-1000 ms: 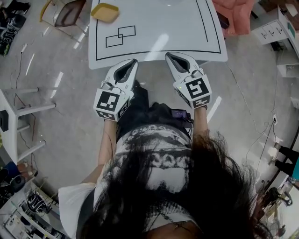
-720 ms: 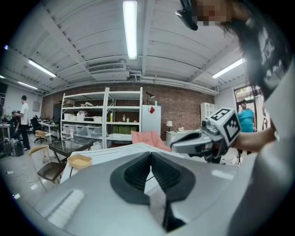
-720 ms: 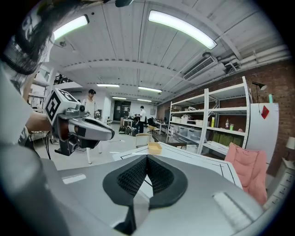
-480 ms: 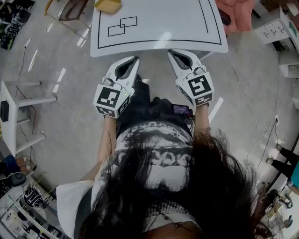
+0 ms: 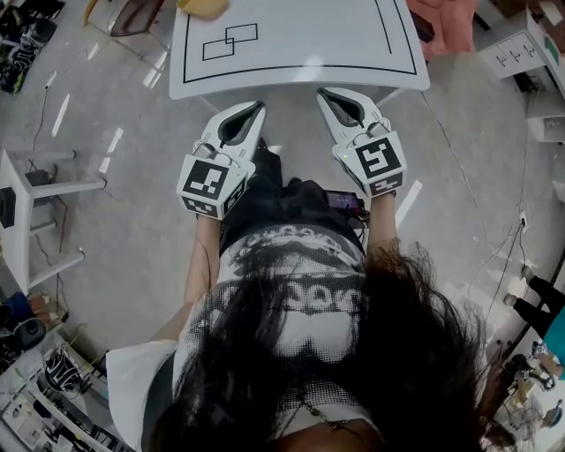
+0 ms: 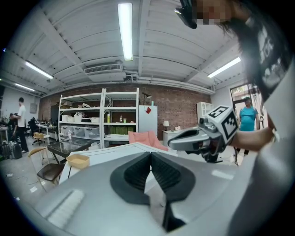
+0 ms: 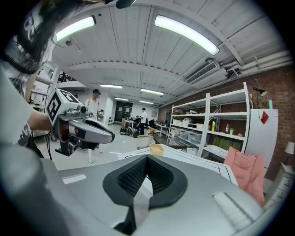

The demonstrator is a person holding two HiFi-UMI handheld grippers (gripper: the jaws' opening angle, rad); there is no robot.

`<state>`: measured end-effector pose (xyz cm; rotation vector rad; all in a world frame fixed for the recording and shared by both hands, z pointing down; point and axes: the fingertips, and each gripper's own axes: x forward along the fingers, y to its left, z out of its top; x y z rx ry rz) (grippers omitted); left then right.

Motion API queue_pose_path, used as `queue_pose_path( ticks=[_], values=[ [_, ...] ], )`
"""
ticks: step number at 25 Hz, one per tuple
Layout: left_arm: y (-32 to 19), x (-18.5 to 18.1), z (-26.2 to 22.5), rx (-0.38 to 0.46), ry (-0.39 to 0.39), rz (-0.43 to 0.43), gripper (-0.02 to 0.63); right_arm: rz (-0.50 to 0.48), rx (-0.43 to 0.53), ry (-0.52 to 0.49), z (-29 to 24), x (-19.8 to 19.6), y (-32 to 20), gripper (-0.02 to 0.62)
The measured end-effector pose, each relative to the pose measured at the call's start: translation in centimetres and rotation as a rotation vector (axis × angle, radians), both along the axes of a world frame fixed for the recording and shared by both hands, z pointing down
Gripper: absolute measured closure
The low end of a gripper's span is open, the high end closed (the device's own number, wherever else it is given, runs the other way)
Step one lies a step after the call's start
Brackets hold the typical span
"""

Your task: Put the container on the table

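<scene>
— Holding anything?
— No. The left gripper and right gripper are both clenched and empty, at the table's near edge.
— The yellow container?
— Already on the far left corner; only the view has drifted.

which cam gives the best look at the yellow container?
Left gripper view: the yellow container shows whole on the table corner. Right gripper view has it smaller and farther; head view crops it at the top edge.
</scene>
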<state>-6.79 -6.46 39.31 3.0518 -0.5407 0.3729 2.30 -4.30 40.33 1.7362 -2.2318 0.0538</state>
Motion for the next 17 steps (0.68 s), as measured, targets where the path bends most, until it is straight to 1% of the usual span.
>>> queue_pose_path(
  ticks=[12,17],
  values=[
    [0.94,-0.2,0.69,-0.009,0.01,0.004,0.606,-0.01,-0.008,0.01,0.43,-0.39,0.9,0.592],
    [0.86,0.34,0.44,-0.002,0.013,0.005,0.606,-0.014,-0.004,0.016,0.16,0.08,0.81,0.592]
  ],
)
